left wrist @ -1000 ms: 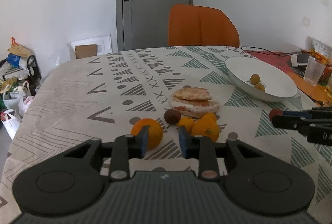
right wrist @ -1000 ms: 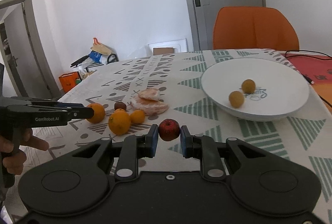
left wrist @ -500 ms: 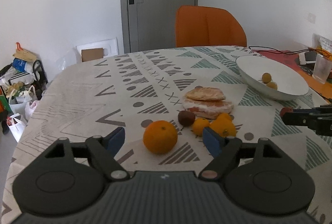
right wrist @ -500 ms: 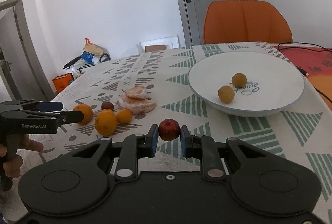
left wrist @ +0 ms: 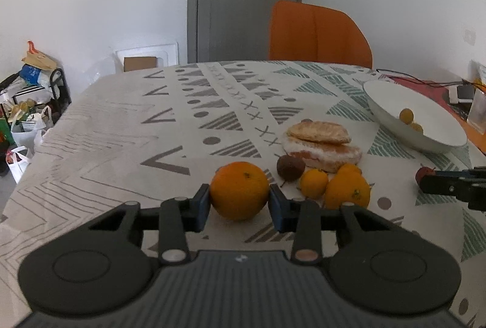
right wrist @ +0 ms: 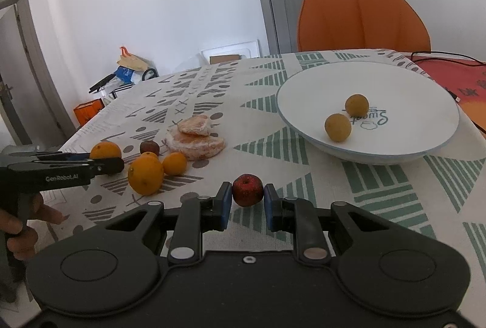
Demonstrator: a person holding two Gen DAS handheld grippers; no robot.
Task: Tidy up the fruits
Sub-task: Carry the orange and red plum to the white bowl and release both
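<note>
My left gripper is shut on a large orange that rests on the patterned tablecloth. Right of it lie a brown fruit, a small orange, another orange and peeled citrus pieces. My right gripper is shut on a small red apple just above the cloth. A white bowl with two yellow-brown fruits stands ahead and to the right of it. The left gripper shows in the right wrist view.
An orange chair stands at the table's far side before a grey door. A red mat with a black cable lies at the right edge. Bags and clutter sit on the floor to the left.
My left gripper opened wide, moved onto the large orange and closed on it. My right gripper has kept hold of the red apple and drifted a little toward the bowl.
</note>
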